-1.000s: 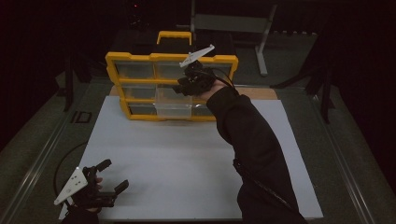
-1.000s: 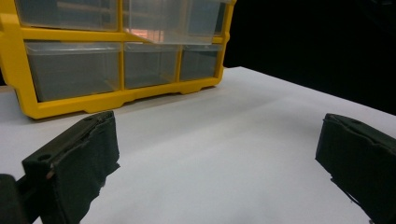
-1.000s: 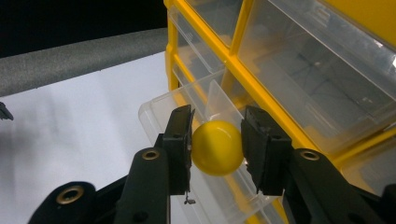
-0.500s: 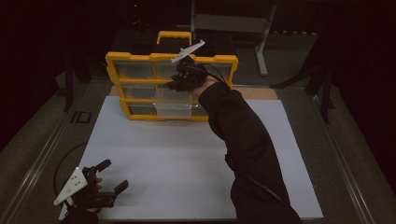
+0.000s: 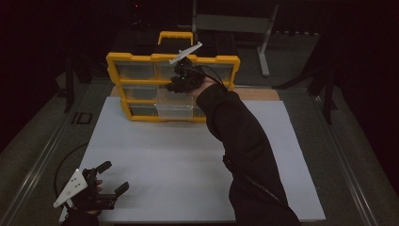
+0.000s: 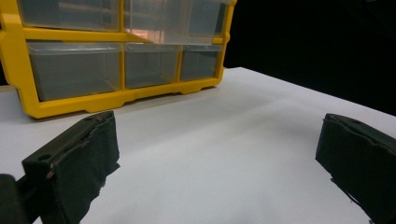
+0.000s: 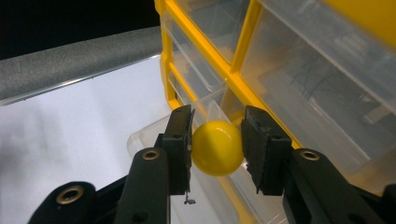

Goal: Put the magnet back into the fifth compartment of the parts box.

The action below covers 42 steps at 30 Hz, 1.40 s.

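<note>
A yellow organizer (image 5: 141, 59) with clear drawers stands at the far side of the white table top (image 5: 179, 165). One middle drawer (image 5: 175, 110) in its bottom row is pulled out. My right gripper (image 5: 181, 82) hovers in front of the organizer's upper rows, above that drawer. In the right gripper view, the right gripper (image 7: 217, 135) is shut on a small yellow ball (image 7: 217, 147), with the open drawer (image 7: 149, 135) below it and the organizer (image 7: 243, 88) close by. My left gripper (image 5: 115, 176) rests open and empty at the table's near left corner, facing the organizer (image 6: 70, 105).
A dark sleeve (image 5: 240, 141) reaches across the right half of the table. The table's grey padded edge (image 7: 79, 56) runs along the left side. A metal frame (image 5: 263, 42) stands behind the organizer.
My right gripper has shifted slightly left and up along the organizer's front with the yellow ball in it. The left gripper has stayed where it was.
</note>
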Tool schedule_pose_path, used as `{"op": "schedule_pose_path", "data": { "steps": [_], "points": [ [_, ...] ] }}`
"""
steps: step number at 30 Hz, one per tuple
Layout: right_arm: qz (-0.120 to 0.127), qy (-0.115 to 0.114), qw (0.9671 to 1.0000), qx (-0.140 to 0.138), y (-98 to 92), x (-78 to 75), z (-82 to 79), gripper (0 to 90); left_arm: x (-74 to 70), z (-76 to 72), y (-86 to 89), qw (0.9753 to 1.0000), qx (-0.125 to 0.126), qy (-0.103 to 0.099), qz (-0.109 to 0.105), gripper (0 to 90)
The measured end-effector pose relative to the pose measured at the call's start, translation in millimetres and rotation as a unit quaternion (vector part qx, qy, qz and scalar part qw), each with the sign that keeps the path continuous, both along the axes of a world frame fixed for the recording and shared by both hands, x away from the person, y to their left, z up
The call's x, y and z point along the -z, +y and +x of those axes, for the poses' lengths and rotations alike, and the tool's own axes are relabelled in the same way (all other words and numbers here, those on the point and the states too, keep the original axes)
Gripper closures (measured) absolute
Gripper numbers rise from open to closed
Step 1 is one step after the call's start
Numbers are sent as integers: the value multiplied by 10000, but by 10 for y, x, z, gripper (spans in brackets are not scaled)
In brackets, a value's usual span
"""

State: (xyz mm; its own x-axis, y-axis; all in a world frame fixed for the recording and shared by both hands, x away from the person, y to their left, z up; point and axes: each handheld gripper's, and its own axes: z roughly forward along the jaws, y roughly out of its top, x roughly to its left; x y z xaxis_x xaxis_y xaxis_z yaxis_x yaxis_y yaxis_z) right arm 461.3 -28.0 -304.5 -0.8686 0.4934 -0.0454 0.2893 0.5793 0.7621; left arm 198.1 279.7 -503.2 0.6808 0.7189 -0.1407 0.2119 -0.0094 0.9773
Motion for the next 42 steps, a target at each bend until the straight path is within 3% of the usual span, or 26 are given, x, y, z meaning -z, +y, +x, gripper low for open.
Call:
{"op": "schedule_pose_path", "data": {
  "steps": [19,28,35,42],
  "points": [
    [-136,295,9994,95,30,301,92,638,3,1,4,10000,0,16,15,0],
    [-346,452,9982,162,70,432,146,637,2,-3,5,10000,-5,16,19,0],
    [-590,545,9965,218,122,445,169,637,3,-1,8,10000,3,18,15,0],
    [-551,548,9967,236,138,397,157,636,5,1,9,10000,9,19,20,0]
  ]
}}
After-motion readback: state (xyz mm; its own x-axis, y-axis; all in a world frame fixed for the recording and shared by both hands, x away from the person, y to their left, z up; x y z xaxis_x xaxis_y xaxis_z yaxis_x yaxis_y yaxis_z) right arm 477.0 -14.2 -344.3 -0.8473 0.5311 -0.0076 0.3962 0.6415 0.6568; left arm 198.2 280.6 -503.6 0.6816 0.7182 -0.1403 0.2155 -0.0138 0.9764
